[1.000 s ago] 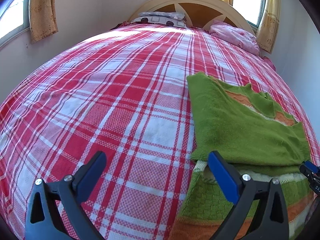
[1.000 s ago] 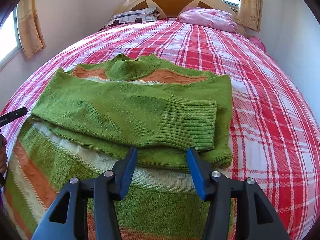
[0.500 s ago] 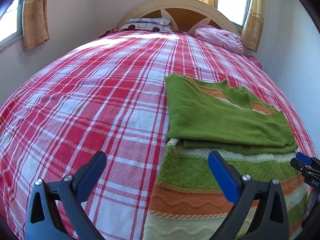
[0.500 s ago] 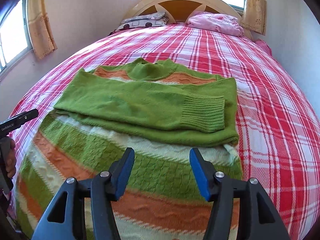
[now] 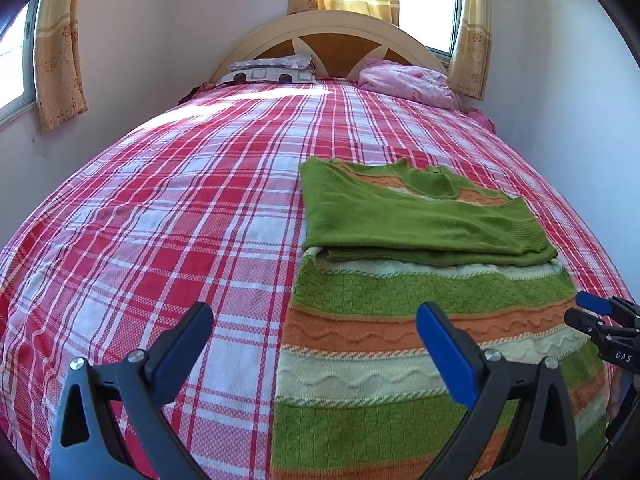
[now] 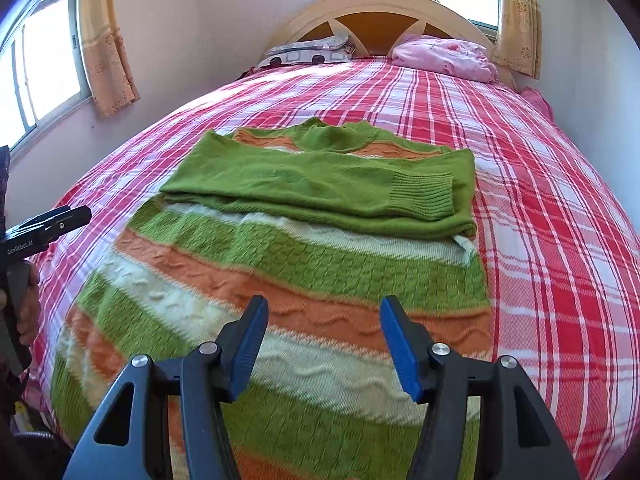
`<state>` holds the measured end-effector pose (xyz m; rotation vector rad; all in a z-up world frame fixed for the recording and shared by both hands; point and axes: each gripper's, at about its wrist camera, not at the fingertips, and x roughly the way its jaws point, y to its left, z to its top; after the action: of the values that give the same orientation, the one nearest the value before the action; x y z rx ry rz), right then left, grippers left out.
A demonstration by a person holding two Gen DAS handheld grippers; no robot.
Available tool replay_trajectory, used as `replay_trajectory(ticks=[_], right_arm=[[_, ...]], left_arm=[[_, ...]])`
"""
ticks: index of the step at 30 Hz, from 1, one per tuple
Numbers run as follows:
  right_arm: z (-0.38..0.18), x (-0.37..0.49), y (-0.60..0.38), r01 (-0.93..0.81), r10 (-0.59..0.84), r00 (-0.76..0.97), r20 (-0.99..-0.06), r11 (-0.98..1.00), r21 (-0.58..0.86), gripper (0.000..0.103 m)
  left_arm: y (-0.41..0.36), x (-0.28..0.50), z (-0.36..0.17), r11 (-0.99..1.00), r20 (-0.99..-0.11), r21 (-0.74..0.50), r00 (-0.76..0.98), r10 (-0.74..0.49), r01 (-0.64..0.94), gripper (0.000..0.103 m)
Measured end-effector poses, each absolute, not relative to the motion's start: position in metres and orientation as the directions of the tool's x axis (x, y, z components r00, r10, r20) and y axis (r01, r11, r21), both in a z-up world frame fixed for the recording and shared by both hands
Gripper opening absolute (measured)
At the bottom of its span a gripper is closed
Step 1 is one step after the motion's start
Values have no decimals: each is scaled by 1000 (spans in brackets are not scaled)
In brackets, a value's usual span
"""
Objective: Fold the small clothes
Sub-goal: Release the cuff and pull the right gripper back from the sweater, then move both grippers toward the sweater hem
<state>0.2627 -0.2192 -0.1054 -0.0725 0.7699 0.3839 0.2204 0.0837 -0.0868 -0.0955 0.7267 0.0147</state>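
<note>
Sweater (image 6: 304, 264): lies flat on your plaid bed (image 5: 160, 220), sleeves folded across its chest.
Left gripper (image 5: 316, 328): wide apart, empty.
Right gripper (image 6: 322, 322): jaws just widened, nothing between.

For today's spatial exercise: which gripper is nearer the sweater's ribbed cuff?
Right. The right gripper hangs over the striped sweater, below the ribbed cuff; the left gripper straddles the sweater's opposite edge.

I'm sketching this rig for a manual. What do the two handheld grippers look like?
Left gripper and right gripper: black plastic fingers with triangular cutouts, silver screws, blue pads. White lettering marks both bodies: "GenRobot.AI" on the left.
</note>
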Motion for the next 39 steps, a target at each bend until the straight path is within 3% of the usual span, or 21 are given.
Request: replay_trajectory(ticks=[14,31,36,39], right_arm=[[-120,215,-220,-386,295,618,-729,921,45,60],[-128,149,-209,-434,285,588,-757,901,1,61],[-128,134,-207,-433,282,596,-752,902,-5,64],[-129,125,-208,-435,281,599,-750,901,-10,64]], left_arm=[[78,165,-92,999,-687,-37,726,-44,26,103],[78,95,-132,993,-765,-69,633,-116,99,103],[73,86,-145,988,-800,-98,581,-149,118,88],[71,82,-149,986,-812,-113,561,-161,120,85]])
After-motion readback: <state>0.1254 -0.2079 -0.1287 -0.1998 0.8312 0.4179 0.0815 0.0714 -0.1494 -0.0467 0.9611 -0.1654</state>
